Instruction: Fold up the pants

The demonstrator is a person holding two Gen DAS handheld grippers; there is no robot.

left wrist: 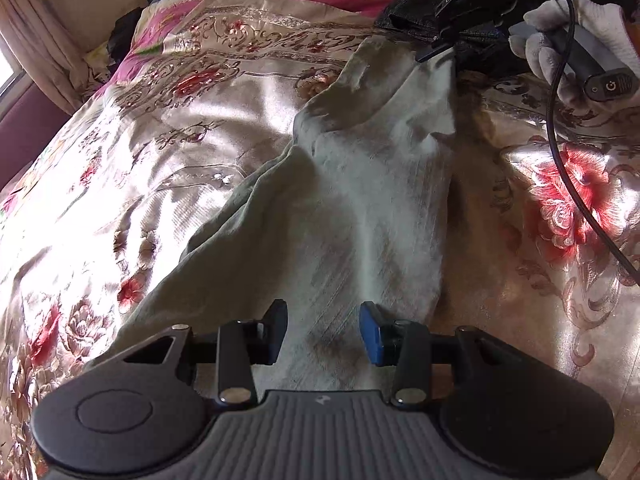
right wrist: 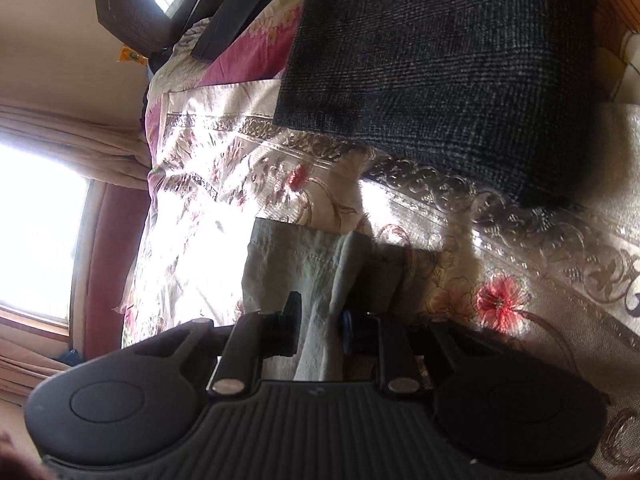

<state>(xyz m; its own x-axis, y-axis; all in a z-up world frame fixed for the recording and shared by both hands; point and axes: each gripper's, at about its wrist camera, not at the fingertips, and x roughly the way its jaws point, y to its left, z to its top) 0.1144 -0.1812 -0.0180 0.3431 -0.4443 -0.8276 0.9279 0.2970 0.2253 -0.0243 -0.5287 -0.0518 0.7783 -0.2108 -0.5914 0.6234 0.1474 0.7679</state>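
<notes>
Pale grey-green pants (left wrist: 360,200) lie lengthwise on a shiny floral bedspread (left wrist: 160,140). My left gripper (left wrist: 325,332) hovers open just over their near end, with nothing between its fingers. At the far end a gloved hand (left wrist: 560,28) holds my right gripper (left wrist: 440,46) at the hem. In the right wrist view the right gripper (right wrist: 320,324) has its jaws a little apart. A stitched hem of the pants (right wrist: 304,256) runs between them, and the pads do not visibly pinch it.
A folded dark checked garment (right wrist: 440,60) lies on the bedspread (right wrist: 520,240) just beyond the hem, also visible as dark cloth (left wrist: 412,12). A black cable (left wrist: 560,152) hangs from the right gripper. A bright window (right wrist: 36,232) and curtains are at the side.
</notes>
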